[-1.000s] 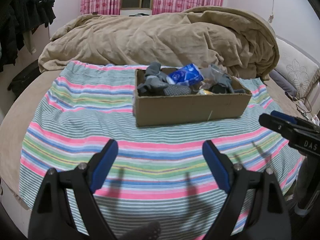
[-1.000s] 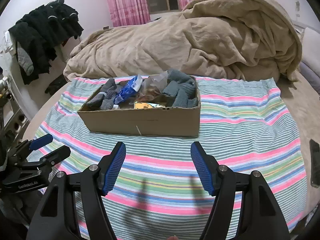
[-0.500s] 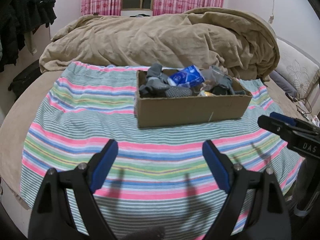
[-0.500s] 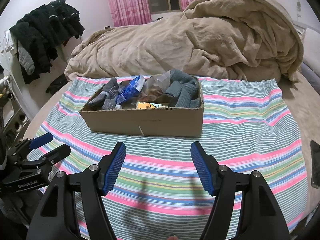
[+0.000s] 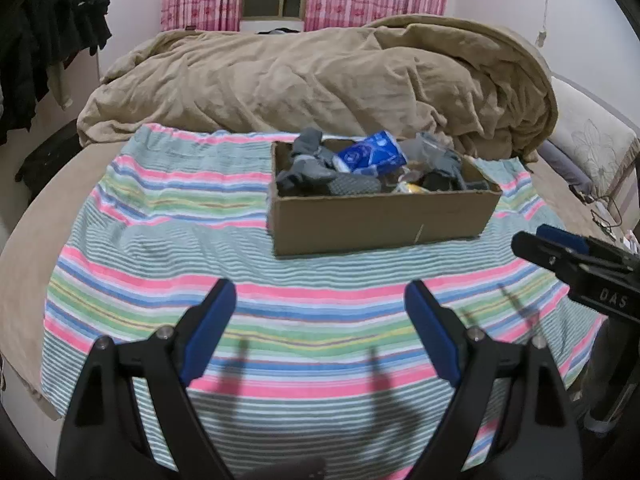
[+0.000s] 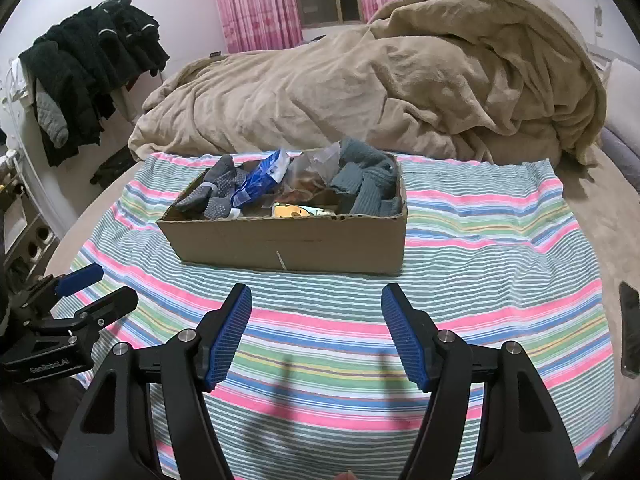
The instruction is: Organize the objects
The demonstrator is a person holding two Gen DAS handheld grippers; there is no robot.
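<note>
A cardboard box [image 5: 380,220] [image 6: 288,240] stands on a striped cloth [image 5: 160,264] [image 6: 500,248] on the bed. It holds grey socks [image 5: 308,168] [image 6: 364,184], a blue packet [image 5: 372,156] [image 6: 260,180], a clear bag [image 6: 316,160] and a yellow packet [image 6: 292,211]. My left gripper [image 5: 320,328] is open and empty above the cloth, short of the box. My right gripper [image 6: 316,328] is open and empty, also short of the box. Each gripper shows at the side of the other's view: the right one [image 5: 576,256], the left one [image 6: 80,300].
A rumpled tan duvet [image 5: 320,80] [image 6: 380,80] lies behind the box. Dark clothes [image 6: 88,72] hang at the left. A phone [image 6: 630,328] lies at the bed's right edge. A pillow [image 5: 588,140] is at the right.
Both grippers have drifted slightly; the box sits a little nearer and more to the right in both views. Both jaws stay open.
</note>
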